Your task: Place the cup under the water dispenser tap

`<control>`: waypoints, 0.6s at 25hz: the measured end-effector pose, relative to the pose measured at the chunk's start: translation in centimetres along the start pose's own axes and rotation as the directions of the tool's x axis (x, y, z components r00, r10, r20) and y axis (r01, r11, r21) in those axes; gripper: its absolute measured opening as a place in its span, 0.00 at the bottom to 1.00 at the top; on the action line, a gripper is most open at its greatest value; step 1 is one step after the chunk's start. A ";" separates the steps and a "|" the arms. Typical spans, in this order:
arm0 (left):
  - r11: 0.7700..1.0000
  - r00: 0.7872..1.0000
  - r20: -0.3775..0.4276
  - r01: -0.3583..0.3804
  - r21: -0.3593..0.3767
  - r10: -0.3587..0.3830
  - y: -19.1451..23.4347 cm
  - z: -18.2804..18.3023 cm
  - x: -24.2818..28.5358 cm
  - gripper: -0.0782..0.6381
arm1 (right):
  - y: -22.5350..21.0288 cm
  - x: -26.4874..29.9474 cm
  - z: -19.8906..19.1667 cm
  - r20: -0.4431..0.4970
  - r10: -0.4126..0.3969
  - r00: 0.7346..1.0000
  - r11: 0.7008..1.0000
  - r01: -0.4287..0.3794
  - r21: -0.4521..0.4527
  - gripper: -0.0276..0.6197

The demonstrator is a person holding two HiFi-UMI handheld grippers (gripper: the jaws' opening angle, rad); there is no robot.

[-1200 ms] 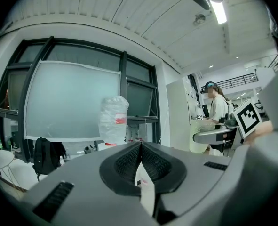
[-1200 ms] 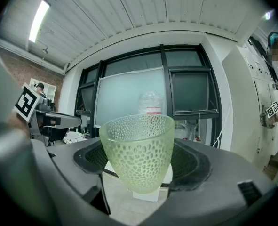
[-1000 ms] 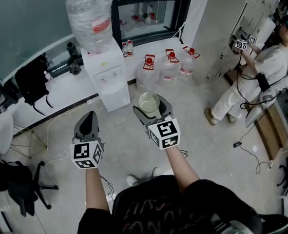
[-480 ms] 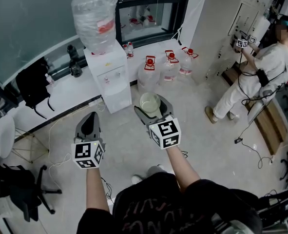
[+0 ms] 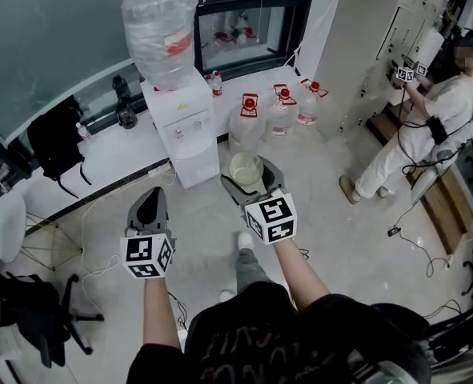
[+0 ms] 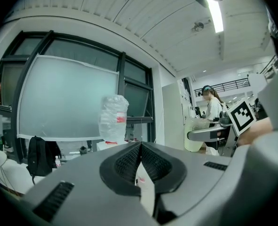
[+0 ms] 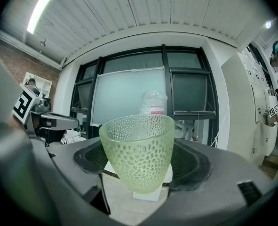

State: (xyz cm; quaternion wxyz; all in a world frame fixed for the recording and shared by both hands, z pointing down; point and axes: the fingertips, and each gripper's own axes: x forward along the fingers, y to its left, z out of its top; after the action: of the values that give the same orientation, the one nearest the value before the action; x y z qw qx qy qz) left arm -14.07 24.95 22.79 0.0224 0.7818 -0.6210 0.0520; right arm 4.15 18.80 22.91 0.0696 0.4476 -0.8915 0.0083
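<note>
A pale green dimpled cup (image 7: 139, 152) stands upright between the jaws of my right gripper (image 5: 248, 172), which is shut on it; in the head view the cup (image 5: 245, 167) shows from above. Ahead stands the white water dispenser (image 5: 186, 130) with a clear bottle (image 5: 161, 32) on top; its taps (image 5: 184, 131) face me. In the right gripper view the bottle (image 7: 153, 102) rises just behind the cup. My left gripper (image 5: 149, 205) is level beside the right one, jaws shut with nothing in them; the left gripper view shows the bottle (image 6: 113, 119) beyond the closed pads.
Three large water jugs (image 5: 274, 110) with red caps stand on the floor right of the dispenser. A low white shelf (image 5: 100, 154) runs along the window. A black bag (image 5: 50, 141) and chairs are at left. A person in white (image 5: 416, 134) works at right.
Both grippers and the cup have come nearer the dispenser, which sits a bit lower and larger in the head view. My foot has stepped forward on the floor.
</note>
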 end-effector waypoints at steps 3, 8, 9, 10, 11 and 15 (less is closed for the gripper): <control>1.000 1.000 -0.009 0.004 0.000 -0.004 0.3 -0.6 1.1 0.12 | -0.5 1.1 -0.5 -0.002 0.003 1.000 1.000 -0.003 0.001 0.65; 1.000 1.000 -0.027 0.002 -0.005 -0.002 1.2 -1.3 3.9 0.12 | -2.0 3.8 -1.0 -0.013 0.013 1.000 1.000 -0.013 0.005 0.65; 1.000 0.999 -0.032 0.002 -0.006 -0.002 1.4 -1.4 4.6 0.12 | -2.5 4.5 -1.2 -0.015 0.013 1.000 1.000 -0.013 0.007 0.65; 1.000 0.999 -0.037 0.001 -0.007 -0.002 1.7 -1.6 5.3 0.12 | -2.9 5.1 -1.3 -0.019 0.012 1.000 1.000 -0.012 0.009 0.65; 1.000 0.999 -0.043 0.001 -0.010 -0.001 2.1 -1.8 6.1 0.12 | -3.3 5.9 -1.5 -0.023 0.012 1.000 1.000 -0.012 0.011 0.65; 1.000 0.998 -0.068 0.001 -0.021 -0.002 3.2 -2.8 9.3 0.12 | -4.9 8.9 -2.2 -0.039 0.019 0.999 1.000 -0.018 0.021 0.65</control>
State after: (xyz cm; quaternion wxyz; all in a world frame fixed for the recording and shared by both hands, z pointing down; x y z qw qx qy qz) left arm -15.22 15.48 26.51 0.0520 0.7797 -0.6198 0.0721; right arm 3.02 8.93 26.06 0.0822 0.4399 -0.8939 0.0270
